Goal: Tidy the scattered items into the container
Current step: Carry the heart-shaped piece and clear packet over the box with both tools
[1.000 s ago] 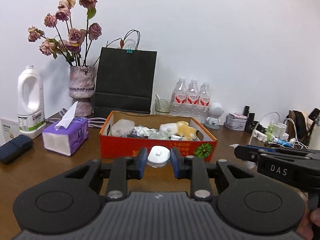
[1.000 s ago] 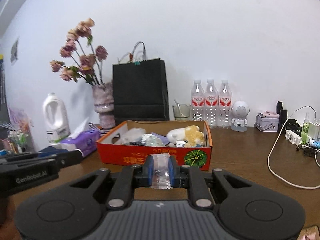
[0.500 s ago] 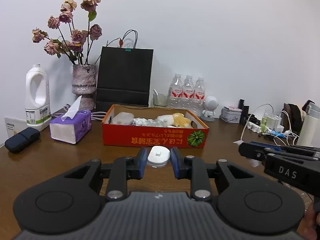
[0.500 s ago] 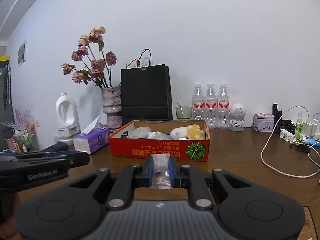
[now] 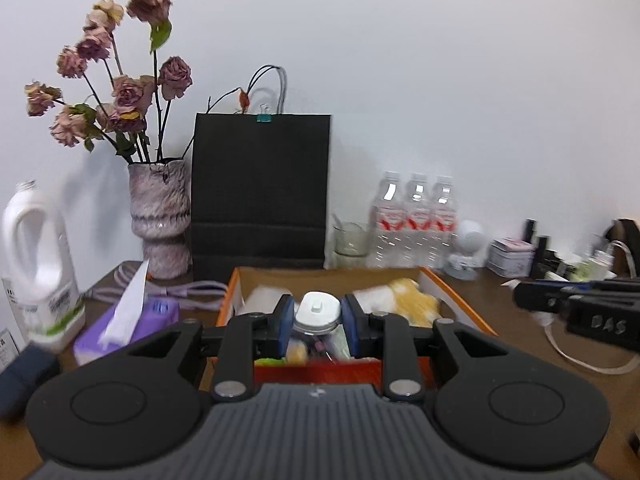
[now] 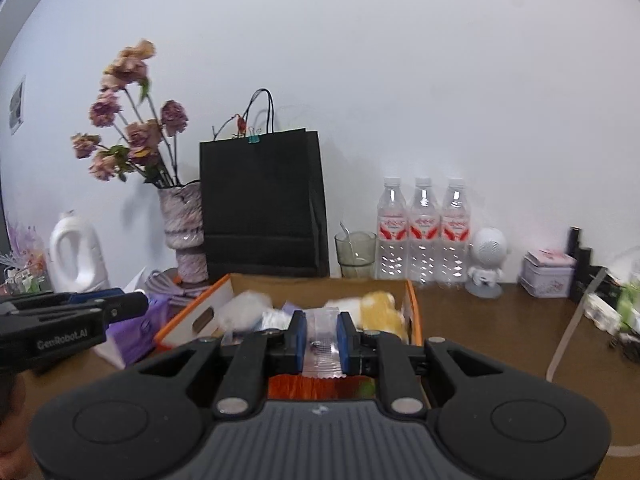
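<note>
Left tongs (image 5: 316,318) clamped on white cap (image 5: 319,308), right tongs (image 6: 322,340) on clear packet (image 6: 323,340); both over orange box (image 6: 412,300), directly below.

Black left gripper (image 5: 316,318), blue pads, silver screws, ribbed grey housing

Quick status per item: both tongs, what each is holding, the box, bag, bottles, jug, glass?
left tongs: shut on white cap
white cap: gripped, over the box
right tongs: shut on clear packet
clear packet: gripped, over the box's near edge
orange box: open-topped, partly filled
black bag: upright, clipped at the top
water bottles: upright, capped
white jug: upright, no cap
glass: upright, spoon inside
</note>
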A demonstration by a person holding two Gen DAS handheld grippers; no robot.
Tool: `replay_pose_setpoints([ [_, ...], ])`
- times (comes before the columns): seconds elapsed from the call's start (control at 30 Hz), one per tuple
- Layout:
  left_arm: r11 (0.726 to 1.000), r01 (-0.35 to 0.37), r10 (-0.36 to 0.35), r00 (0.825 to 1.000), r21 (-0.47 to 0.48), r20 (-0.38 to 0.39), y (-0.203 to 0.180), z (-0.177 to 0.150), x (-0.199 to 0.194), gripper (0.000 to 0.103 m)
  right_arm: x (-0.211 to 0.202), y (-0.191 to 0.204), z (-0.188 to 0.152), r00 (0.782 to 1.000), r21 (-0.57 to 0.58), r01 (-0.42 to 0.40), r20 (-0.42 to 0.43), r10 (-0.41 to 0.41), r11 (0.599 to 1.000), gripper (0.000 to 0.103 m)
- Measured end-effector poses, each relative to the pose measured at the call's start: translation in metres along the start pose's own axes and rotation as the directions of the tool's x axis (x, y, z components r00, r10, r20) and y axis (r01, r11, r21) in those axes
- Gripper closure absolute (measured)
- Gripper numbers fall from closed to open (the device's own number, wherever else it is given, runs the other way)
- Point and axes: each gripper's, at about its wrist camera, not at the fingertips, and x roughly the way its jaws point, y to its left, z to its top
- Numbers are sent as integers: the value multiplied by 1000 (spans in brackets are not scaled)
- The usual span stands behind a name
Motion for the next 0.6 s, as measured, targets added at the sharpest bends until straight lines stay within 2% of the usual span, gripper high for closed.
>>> replay_pose_setpoints([
  [0.1, 1000, -16, 16, 1000, -2, -18, 7, 15, 39, 76, 37, -4, 24, 1000, -3, 4, -6, -4, 1000, 88],
  [0.23, 1000, -17, 16, 998, -16, -53, 13, 19, 74, 76, 78, -9, 38, 999, 0, -16, -48, 16, 1000, 88],
  [0.33, 1000, -12, 13, 995, 13, -96, 15, 18, 96, 76, 109, -16, 40, 990, 15, -47, -133, 49, 999, 88],
  [0.43, 1000, -6, 10, 989, 25, -149, 23, 23, 119, 76, 144, -29, 41, 962, 41, -81, -257, 89, 996, 88],
  [0.5, 1000, -3, 3, 974, -2, -227, 35, 27, 142, 76, 165, -37, 41, 937, 48, -88, -335, 99, 995, 88],
  [0.6, 999, -14, 0, 930, -37, -368, 48, 29, 178, 76, 191, -48, 41, 897, 74, -84, -428, 107, 994, 88],
])
